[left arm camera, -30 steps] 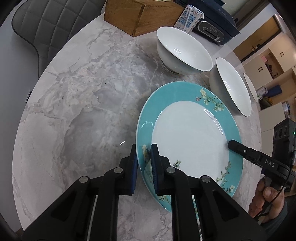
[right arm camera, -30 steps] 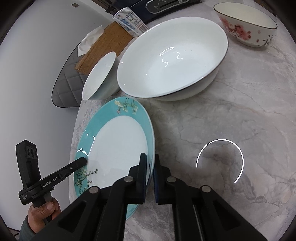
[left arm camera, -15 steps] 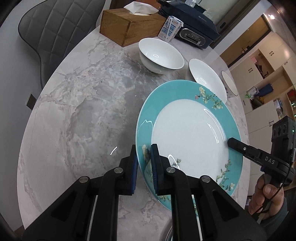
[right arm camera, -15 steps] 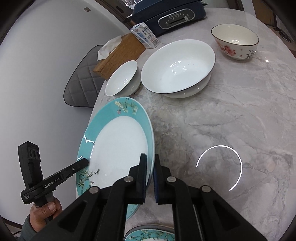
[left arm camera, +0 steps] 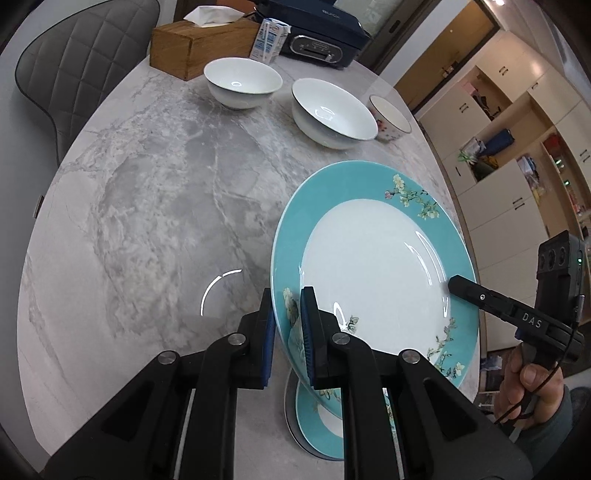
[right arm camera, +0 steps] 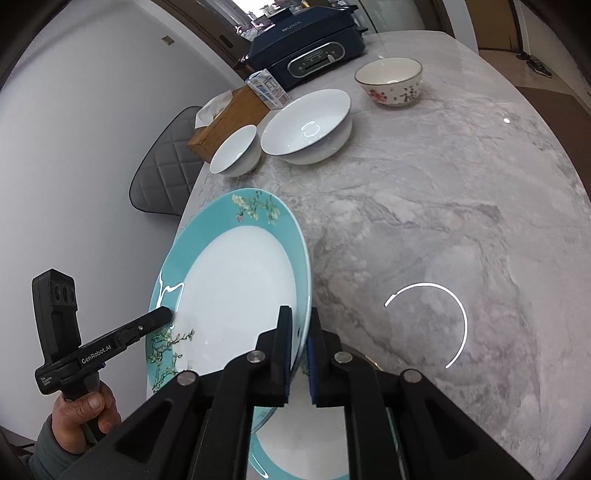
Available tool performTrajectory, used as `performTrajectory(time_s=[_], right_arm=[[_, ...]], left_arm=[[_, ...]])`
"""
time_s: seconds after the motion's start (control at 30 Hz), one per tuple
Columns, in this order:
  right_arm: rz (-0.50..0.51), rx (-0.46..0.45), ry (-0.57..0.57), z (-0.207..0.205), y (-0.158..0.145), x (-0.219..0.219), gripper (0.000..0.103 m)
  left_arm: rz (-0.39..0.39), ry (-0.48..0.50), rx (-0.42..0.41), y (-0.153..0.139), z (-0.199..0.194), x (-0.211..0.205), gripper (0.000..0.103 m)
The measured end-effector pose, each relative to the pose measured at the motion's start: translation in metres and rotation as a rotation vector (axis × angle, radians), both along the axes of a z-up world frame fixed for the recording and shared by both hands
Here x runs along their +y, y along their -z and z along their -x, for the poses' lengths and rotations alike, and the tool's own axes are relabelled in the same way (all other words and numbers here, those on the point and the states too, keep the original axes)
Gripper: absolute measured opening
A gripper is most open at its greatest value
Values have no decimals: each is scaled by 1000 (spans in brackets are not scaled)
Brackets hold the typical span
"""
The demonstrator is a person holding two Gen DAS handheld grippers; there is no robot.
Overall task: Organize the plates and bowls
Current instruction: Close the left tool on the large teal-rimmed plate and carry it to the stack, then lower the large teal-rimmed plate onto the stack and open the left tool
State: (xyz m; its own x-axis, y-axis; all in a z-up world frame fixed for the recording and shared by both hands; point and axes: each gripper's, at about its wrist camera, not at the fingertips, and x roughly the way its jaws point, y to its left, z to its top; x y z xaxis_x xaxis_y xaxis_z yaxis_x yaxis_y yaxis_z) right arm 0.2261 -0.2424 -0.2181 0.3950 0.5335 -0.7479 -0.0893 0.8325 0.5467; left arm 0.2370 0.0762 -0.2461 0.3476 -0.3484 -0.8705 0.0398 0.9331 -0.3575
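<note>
Big teal plate (left arm camera: 373,273) now up off the table, pinched on both sides. Left gripper (left arm camera: 286,332) clamped narrow on the near-left rim, right gripper (right arm camera: 297,354) clamped narrow on the other rim. A sec ago, plate sat low near the bowls w/ no stack in sight; now farther from them, higher, tipped a bit. Bowls look smaller & farther off than before.

New in view: second teal plate (left arm camera: 314,417) lying flat on the table, right under the held one. Same colour, same flowers. So prob. the stack spot. Meaning for the task: carry part about done, next likely a gentle set-down on top of that plate. Not yet touching, gap between them.

Left behind at the far side: small white bowl (left arm camera: 242,83), wide white bowl (left arm camera: 332,110), flower bowl (left arm camera: 391,118). Bowls side by side, the wide one and the flower one look about touching. Not stacked yet.

Edges & room: lower plate close to the near table (left arm camera: 147,221) edge, so not much spare room toward the person. Held plate's right rim hangs past the table edge in the left view. Lots of bare marble in the middle & on the right in the right view, good for moving. Tissue box (left arm camera: 195,44), milk carton (left arm camera: 267,44), dark cooker (left arm camera: 317,33) far back, out of the way. Grey chair (left arm camera: 81,70) off the left side.
</note>
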Motion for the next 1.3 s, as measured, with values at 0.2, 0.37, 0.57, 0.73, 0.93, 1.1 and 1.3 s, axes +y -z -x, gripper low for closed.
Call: performTrajectory(time_s=[0.2, 0.37, 0.57, 0.73, 0.93, 1.1, 1.3], right_arm=[[1, 47, 55, 48, 24, -22, 9], [9, 81, 79, 78, 44, -28, 9], [24, 82, 93, 96, 56, -32, 9], [36, 79, 103, 105, 63, -32, 9], [54, 84, 105, 105, 70, -32, 10], [92, 72, 90, 106, 73, -30, 10], [160, 47, 52, 107, 71, -21, 12]], left_arm=[[-12, 66, 42, 23, 42, -23, 11], [-17, 91, 75, 41, 64, -31, 11], [-36, 120, 64, 48, 71, -35, 11], [-42, 128, 66, 54, 73, -38, 11], [-51, 139, 70, 63, 74, -43, 11], [-58, 148, 89, 72, 73, -47, 11], [-64, 140, 99, 78, 72, -46, 11]])
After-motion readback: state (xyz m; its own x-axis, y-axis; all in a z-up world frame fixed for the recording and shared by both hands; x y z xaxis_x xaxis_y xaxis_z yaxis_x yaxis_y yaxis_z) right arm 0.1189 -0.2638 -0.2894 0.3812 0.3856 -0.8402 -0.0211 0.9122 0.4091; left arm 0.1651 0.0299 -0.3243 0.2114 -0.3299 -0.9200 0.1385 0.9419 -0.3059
